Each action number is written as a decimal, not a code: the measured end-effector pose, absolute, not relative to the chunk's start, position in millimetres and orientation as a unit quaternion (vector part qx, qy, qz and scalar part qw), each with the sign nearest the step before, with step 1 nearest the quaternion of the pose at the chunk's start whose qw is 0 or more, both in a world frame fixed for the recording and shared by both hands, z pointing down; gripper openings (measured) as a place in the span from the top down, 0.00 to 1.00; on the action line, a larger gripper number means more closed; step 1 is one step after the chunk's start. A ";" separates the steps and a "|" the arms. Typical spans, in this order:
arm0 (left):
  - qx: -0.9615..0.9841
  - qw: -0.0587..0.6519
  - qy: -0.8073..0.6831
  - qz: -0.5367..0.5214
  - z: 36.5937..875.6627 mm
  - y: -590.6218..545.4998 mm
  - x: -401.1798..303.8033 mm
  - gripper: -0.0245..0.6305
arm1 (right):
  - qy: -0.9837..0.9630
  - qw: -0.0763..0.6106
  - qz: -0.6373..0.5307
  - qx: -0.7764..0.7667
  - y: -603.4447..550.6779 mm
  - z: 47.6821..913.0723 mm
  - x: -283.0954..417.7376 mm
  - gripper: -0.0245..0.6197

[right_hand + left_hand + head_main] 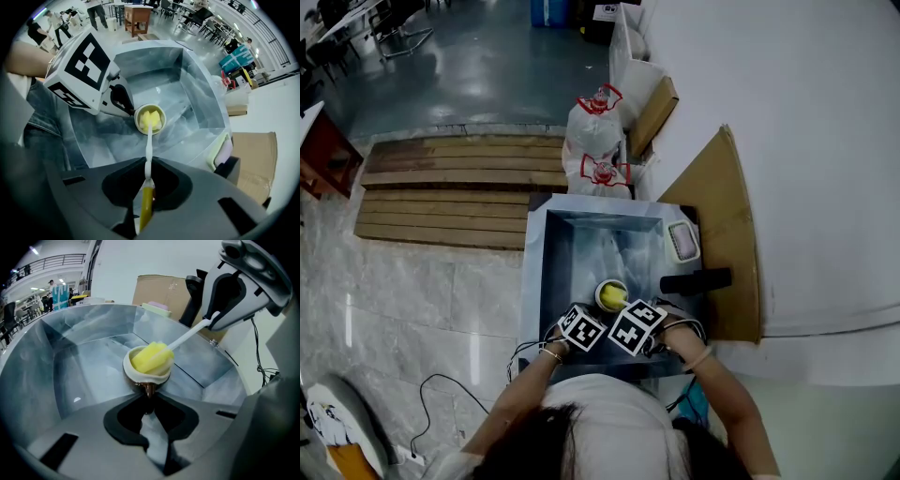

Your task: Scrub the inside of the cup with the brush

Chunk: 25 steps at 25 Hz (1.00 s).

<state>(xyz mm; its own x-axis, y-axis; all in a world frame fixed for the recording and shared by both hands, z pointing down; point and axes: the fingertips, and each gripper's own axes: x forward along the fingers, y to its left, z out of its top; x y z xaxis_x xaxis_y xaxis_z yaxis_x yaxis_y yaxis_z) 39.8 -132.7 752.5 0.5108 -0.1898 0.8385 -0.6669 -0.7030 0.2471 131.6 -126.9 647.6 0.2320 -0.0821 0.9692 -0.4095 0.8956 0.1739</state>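
Note:
A small cup [146,372] with a white rim and brown outside is held over the steel sink, mouth tilted up. My left gripper [149,397] is shut on its brown lower edge. The brush's yellow sponge head [152,357] sits inside the cup, and its white handle [188,336] rises to the right. My right gripper [146,177] points steeply down and is shut on the brush's yellow and white handle [146,197]. The right gripper view looks into the cup [150,119] with the sponge filling it. In the head view the cup [611,295] shows just ahead of both marker cubes.
The steel sink [555,253] has high walls all round. On its right rim lie a tray with a pink sponge [682,241] and a black tap [696,280]. Cardboard [727,216] leans on the white wall. Tied plastic bags [596,131] and a wooden pallet [450,192] lie behind.

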 end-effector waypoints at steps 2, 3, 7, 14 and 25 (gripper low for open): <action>0.822 0.284 -0.261 0.420 752.8 -132.6 40.1 0.85 | -0.617 0.754 0.117 0.190 -123.7 647.4 126.6 0.88; 0.822 0.284 -0.261 0.420 752.9 -132.6 40.3 0.85 | -0.621 0.751 0.123 0.187 -122.7 647.1 124.2 0.88; 0.822 0.283 -0.261 0.420 753.2 -133.1 40.2 0.85 | -0.640 0.730 0.149 0.187 -125.7 642.4 115.5 0.88; 0.822 0.282 -0.261 0.420 752.7 -133.0 40.6 0.85 | -0.650 0.720 0.148 0.193 -140.5 629.6 112.4 0.88; 0.822 0.282 -0.261 0.422 753.7 -133.1 41.6 0.85 | -0.622 0.735 0.146 0.227 -143.6 645.0 126.0 0.88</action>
<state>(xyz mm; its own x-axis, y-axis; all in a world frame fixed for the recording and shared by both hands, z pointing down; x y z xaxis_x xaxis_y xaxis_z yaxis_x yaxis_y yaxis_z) 41.6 -133.1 753.7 0.5087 -0.1910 0.8395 -0.6658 -0.7055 0.2429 126.0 -143.6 645.0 0.1846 -0.0687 0.9804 -0.4967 0.8543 0.1534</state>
